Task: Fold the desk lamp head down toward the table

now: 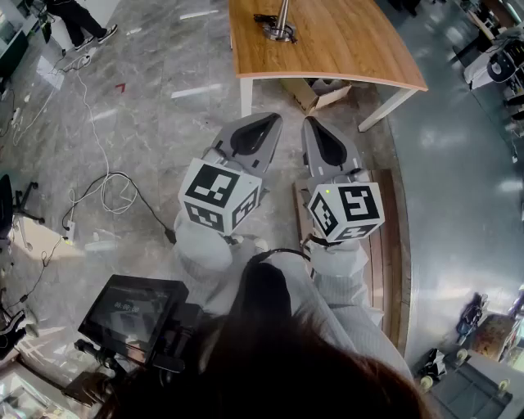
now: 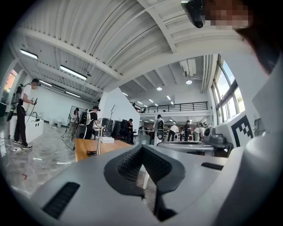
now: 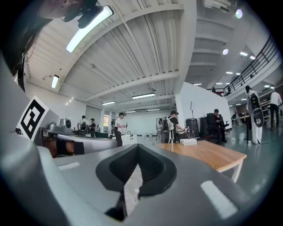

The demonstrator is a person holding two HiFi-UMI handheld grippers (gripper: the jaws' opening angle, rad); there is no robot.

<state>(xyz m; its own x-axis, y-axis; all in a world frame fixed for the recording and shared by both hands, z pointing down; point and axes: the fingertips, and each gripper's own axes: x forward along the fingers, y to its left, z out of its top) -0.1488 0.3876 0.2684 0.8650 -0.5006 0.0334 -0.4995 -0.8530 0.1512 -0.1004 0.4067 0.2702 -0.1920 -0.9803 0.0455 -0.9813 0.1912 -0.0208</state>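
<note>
The desk lamp [image 1: 278, 23] stands on the wooden table [image 1: 344, 49] at the far top of the head view; only its metal pole and round base show. In the left gripper view the lamp [image 2: 97, 142] is a thin upright pole on the table [image 2: 88, 146] far ahead to the left. In the right gripper view the lamp [image 3: 171, 139] rises from the table [image 3: 208, 153]. My left gripper [image 1: 268, 119] [image 2: 142, 148] and right gripper [image 1: 310, 123] [image 3: 138, 148] are held side by side, level, well short of the table. Both are shut with nothing between the jaws.
An open cardboard box [image 1: 316, 93] lies under the table's near edge. Cables [image 1: 106, 193] trail over the marble floor at left. A wooden bench [image 1: 395, 245] runs along my right side. A screen on a rig [image 1: 131, 309] sits at lower left. Several people stand far off.
</note>
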